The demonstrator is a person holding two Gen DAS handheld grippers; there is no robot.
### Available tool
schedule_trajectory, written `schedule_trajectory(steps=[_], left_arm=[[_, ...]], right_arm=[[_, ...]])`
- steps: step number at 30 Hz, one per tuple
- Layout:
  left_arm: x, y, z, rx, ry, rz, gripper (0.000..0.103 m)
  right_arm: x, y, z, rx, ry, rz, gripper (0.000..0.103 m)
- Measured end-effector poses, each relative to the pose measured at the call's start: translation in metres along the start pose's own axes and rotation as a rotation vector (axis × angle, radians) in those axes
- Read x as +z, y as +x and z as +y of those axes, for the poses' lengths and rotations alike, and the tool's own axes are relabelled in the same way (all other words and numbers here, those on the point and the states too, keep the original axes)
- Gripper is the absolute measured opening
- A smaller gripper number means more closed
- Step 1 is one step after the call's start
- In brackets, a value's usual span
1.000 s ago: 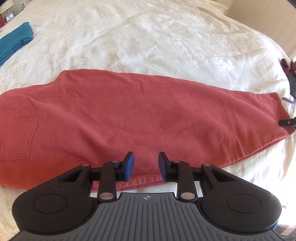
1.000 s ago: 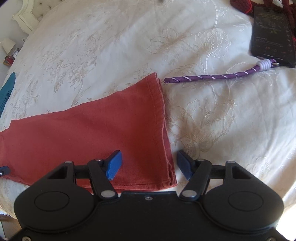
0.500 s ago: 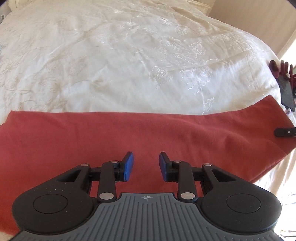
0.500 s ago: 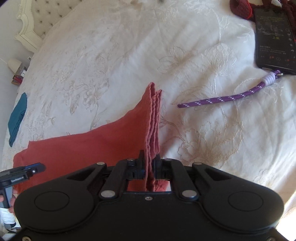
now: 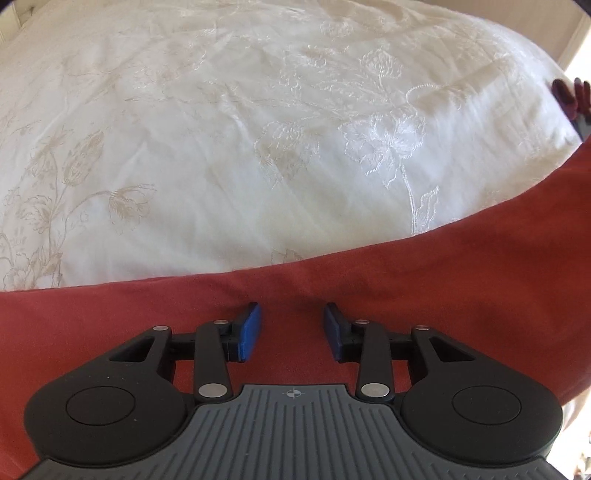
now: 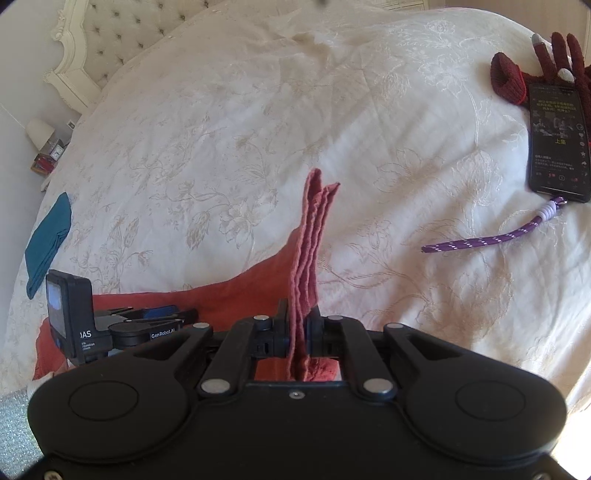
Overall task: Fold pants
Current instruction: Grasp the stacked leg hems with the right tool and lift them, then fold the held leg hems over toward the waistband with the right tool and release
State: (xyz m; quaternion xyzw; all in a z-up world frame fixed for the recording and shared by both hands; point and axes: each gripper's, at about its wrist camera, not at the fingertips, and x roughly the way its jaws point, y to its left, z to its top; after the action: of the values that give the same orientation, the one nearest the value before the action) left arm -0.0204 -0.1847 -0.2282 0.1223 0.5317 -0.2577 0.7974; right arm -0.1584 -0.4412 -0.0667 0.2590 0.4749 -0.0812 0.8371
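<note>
Rust-red pants (image 5: 424, 280) lie folded lengthwise across a white embroidered bedspread (image 5: 221, 129). My left gripper (image 5: 292, 330) hovers low over the middle of the leg near its far edge; its jaws are opening and the blue pads (image 5: 249, 332) press on nothing. My right gripper (image 6: 300, 332) is shut on the hem end of the pants (image 6: 308, 243), lifted off the bed so the layered hem stands up between the fingers. The left gripper (image 6: 147, 321) with its camera also shows low on the left of the right wrist view.
A phone (image 6: 557, 140) with a purple lanyard (image 6: 491, 236) lies at the right of the bed, on dark red gloves (image 6: 517, 74). A teal cloth (image 6: 50, 240) lies at the left edge. A tufted headboard (image 6: 110, 33) and a nightstand (image 6: 48, 151) stand beyond.
My right gripper closed on the pants hem and lifted it up off the bed. My left gripper slid along the leg, sank closer to the cloth, and its jaws widened.
</note>
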Motion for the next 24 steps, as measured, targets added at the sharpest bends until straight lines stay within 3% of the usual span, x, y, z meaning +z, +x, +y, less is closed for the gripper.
schedule_trajectory(steps=[3,10,17,24], left_arm=[[-0.011,-0.027,0.033,-0.01,-0.042,-0.021,0.037],[-0.038,-0.081,0.131,0.035,-0.102,-0.029,0.037],[-0.071,-0.117,0.219,0.091,-0.171,-0.012,0.037],[-0.088,-0.132,0.271,0.105,-0.188,0.008,0.037]], right_arm=[[0.003,-0.006,0.031,0.006,-0.018,-0.022,0.013],[-0.004,0.005,0.135,0.138,-0.064,-0.053,0.013],[-0.046,0.085,0.247,0.247,-0.154,0.057,0.013],[-0.113,0.168,0.31,0.121,-0.343,0.185,0.013]])
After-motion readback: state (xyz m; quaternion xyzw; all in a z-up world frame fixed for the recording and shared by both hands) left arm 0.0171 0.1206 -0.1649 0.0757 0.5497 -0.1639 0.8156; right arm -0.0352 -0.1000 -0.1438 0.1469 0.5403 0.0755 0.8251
